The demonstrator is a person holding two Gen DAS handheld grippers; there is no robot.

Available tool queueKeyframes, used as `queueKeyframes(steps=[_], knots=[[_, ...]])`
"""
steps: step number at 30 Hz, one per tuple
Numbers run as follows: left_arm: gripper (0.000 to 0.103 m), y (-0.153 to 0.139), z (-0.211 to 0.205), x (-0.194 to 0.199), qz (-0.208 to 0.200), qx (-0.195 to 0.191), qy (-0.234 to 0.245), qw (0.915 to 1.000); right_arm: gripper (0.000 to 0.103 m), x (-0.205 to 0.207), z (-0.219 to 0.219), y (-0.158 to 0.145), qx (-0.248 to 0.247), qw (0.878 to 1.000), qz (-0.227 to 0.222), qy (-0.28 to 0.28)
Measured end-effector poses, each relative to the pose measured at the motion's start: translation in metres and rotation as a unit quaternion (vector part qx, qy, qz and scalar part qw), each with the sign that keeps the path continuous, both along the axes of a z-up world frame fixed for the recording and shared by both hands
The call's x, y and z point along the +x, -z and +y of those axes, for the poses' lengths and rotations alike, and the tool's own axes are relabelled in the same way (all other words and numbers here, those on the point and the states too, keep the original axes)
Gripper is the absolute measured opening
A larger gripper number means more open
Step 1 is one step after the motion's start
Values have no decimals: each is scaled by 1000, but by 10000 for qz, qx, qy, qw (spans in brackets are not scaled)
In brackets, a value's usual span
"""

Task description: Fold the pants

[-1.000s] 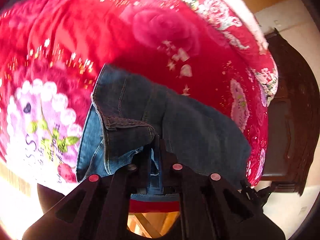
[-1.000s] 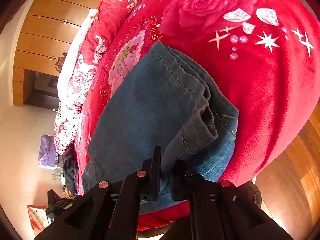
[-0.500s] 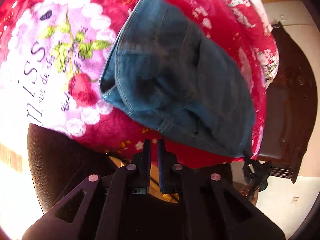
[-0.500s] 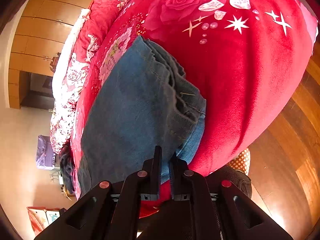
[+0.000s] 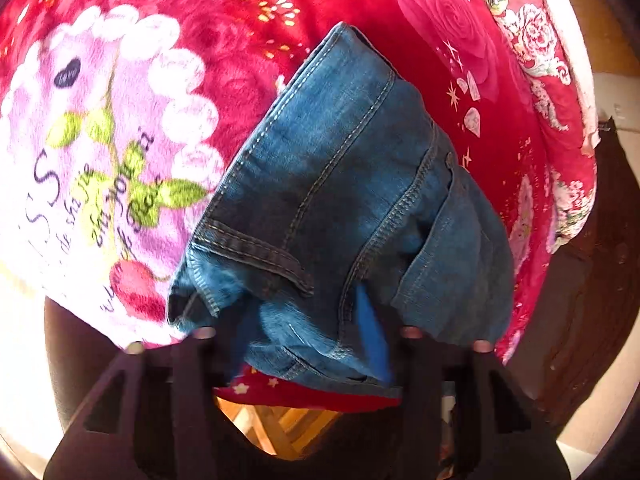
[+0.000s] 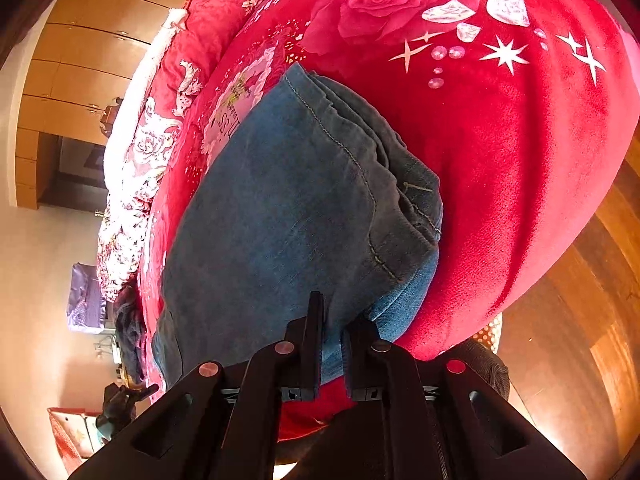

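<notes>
Folded blue jeans (image 5: 352,208) lie on a red flowered blanket (image 5: 168,28) at the bed's near edge. In the left wrist view my left gripper (image 5: 308,344) is open, its blue-padded fingers wide apart on either side of the jeans' near folded edge. In the right wrist view the jeans (image 6: 288,216) fill the middle. My right gripper (image 6: 332,328) has its jaws nearly closed with a narrow gap. The jeans' near edge lies just beyond the tips; I cannot see cloth pinched between them.
The blanket (image 6: 520,160) drops over the bed's edge onto a wooden floor (image 6: 580,300). A dark wooden cabinet (image 5: 592,280) stands at the right of the bed. Wooden wardrobe panels (image 6: 80,60) and clutter stand at the far end of the room.
My left gripper has opened wide and come forward onto the jeans' near edge. My right gripper has moved a little closer to the jeans; its jaws stay close together.
</notes>
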State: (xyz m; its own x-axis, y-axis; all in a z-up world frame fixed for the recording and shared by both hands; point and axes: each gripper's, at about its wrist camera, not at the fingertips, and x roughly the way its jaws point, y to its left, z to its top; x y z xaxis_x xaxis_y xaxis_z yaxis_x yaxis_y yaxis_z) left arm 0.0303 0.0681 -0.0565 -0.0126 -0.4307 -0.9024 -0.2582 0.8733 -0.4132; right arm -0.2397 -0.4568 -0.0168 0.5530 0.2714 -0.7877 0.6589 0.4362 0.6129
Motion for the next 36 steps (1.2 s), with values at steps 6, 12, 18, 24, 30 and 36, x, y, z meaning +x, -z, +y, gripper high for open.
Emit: queueKeyframes(steps=[6, 12, 18, 24, 30, 36], knots=[[7, -47, -25, 9, -933, 242, 608, 9935, 3, 8, -6, -4, -9, 9999, -157, -20], [7, -68, -23, -50, -1706, 417, 1556, 9721, 3, -11, -4, -24, -16, 9991, -422, -23], [7, 17, -1, -47, -308, 165, 928, 9951, 3, -22, -6, 7, 159, 9997, 37, 183], [8, 4, 0, -38, -459, 146, 1036, 9935, 8, -25, -14, -7, 99, 9990, -137, 413], [8, 7, -3, -38, -392, 199, 948, 9945, 17, -33, -38, -3, 255, 9948, -222, 964], [8, -8, -10, -33, -598, 238, 902, 9938, 7, -13, -38, -30, -406, 9954, -572, 656]])
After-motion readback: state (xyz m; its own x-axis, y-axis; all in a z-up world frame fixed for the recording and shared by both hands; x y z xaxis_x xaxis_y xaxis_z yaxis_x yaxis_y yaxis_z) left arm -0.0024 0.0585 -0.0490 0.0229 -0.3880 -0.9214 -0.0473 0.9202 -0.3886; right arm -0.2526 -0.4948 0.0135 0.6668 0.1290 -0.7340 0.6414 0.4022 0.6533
